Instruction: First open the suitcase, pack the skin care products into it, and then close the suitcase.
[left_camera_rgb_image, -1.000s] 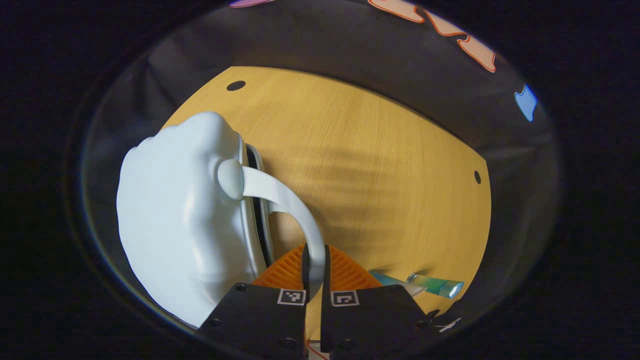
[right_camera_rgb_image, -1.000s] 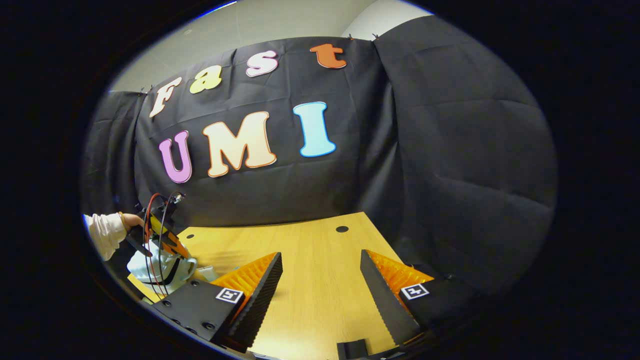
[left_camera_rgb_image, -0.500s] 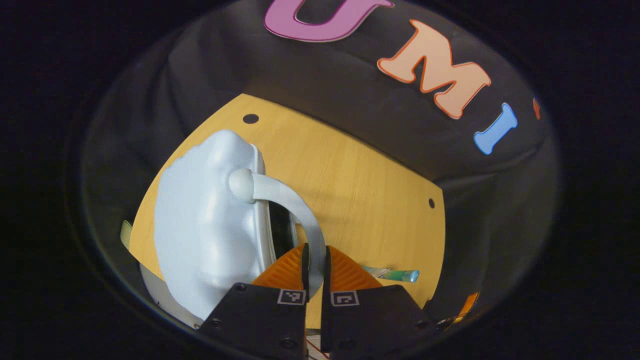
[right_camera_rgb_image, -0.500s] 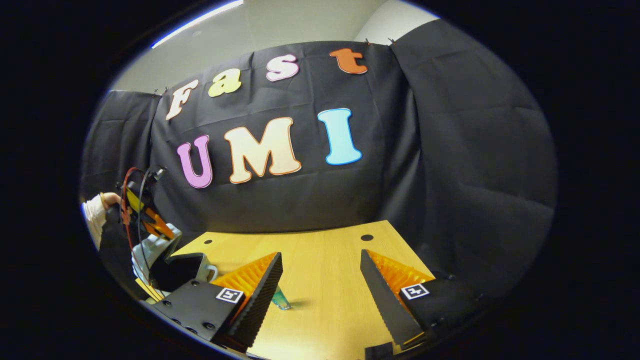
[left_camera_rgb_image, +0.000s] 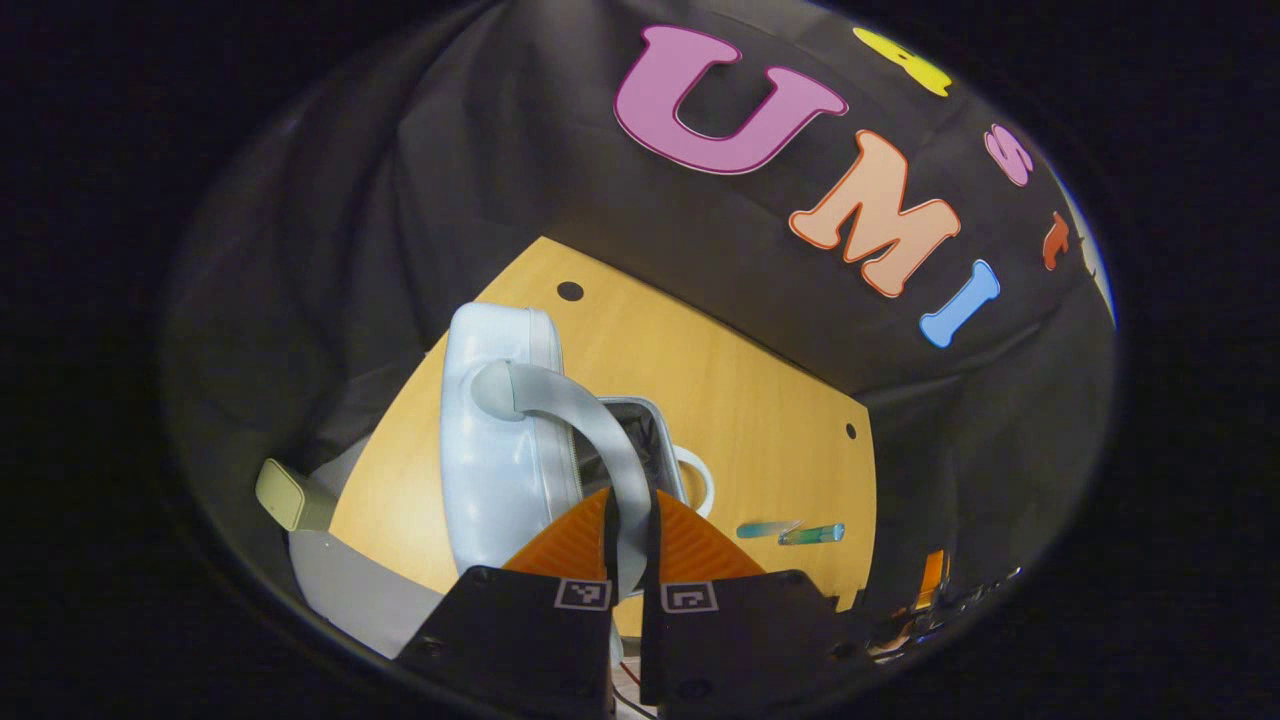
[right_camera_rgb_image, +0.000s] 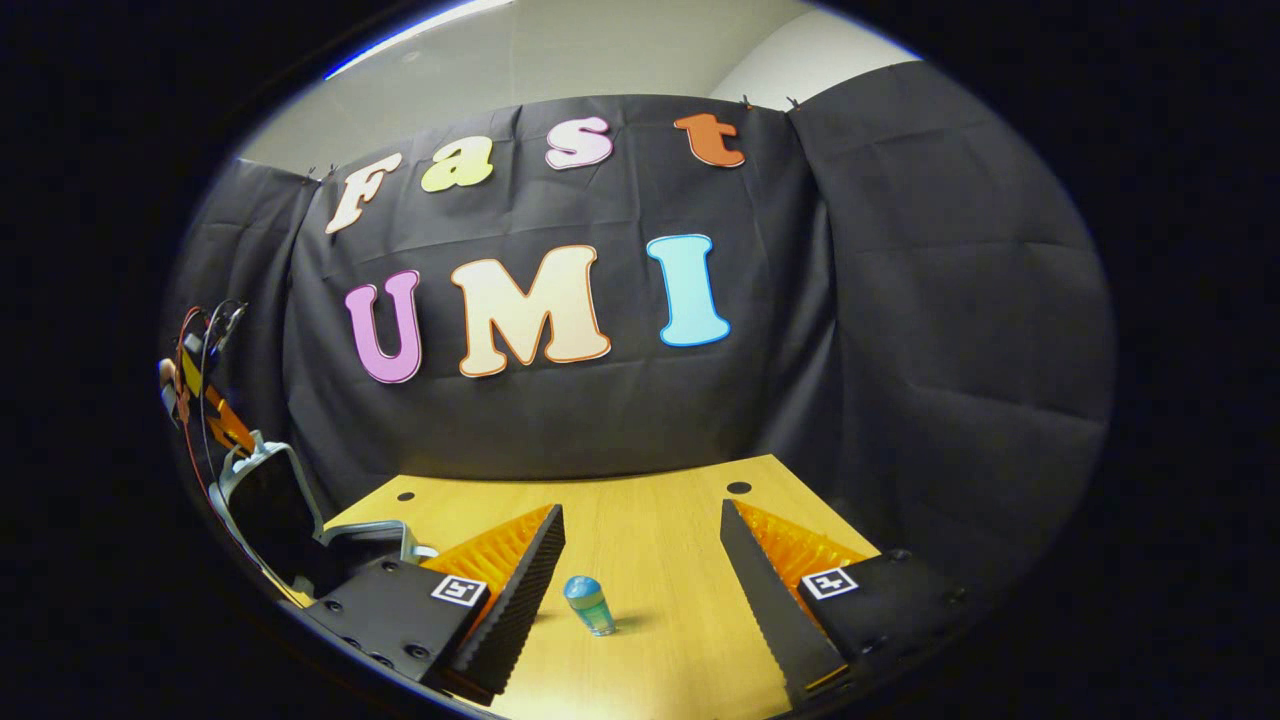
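Observation:
My left gripper (left_camera_rgb_image: 628, 545) is shut on the curved handle (left_camera_rgb_image: 575, 405) of the pale blue suitcase lid (left_camera_rgb_image: 500, 440). The lid stands raised, nearly upright, and the dark-lined lower half (left_camera_rgb_image: 640, 425) shows behind it. In the right gripper view the open suitcase (right_camera_rgb_image: 270, 500) sits at the far left, with the left gripper (right_camera_rgb_image: 205, 400) at the top of its lid. A blue-green skin care tube (left_camera_rgb_image: 800, 533) lies on the wooden table (left_camera_rgb_image: 720, 380) to the right of the suitcase. My right gripper (right_camera_rgb_image: 640, 590) is open above the table, and the tube (right_camera_rgb_image: 590, 605) lies between its fingers, nearer the left one, untouched.
A grey seat (left_camera_rgb_image: 350, 590) with an olive pad (left_camera_rgb_image: 285, 495) stands off the table's left edge. The table (right_camera_rgb_image: 660, 520) has small round holes near its far corners, and the black cloth wall closes in behind it. Bare wood stretches beyond the tube.
The left gripper has swung the lid up by its handle, so the suitcase now stands wide open. The right gripper's view has shifted, bringing the tube between its fingers.

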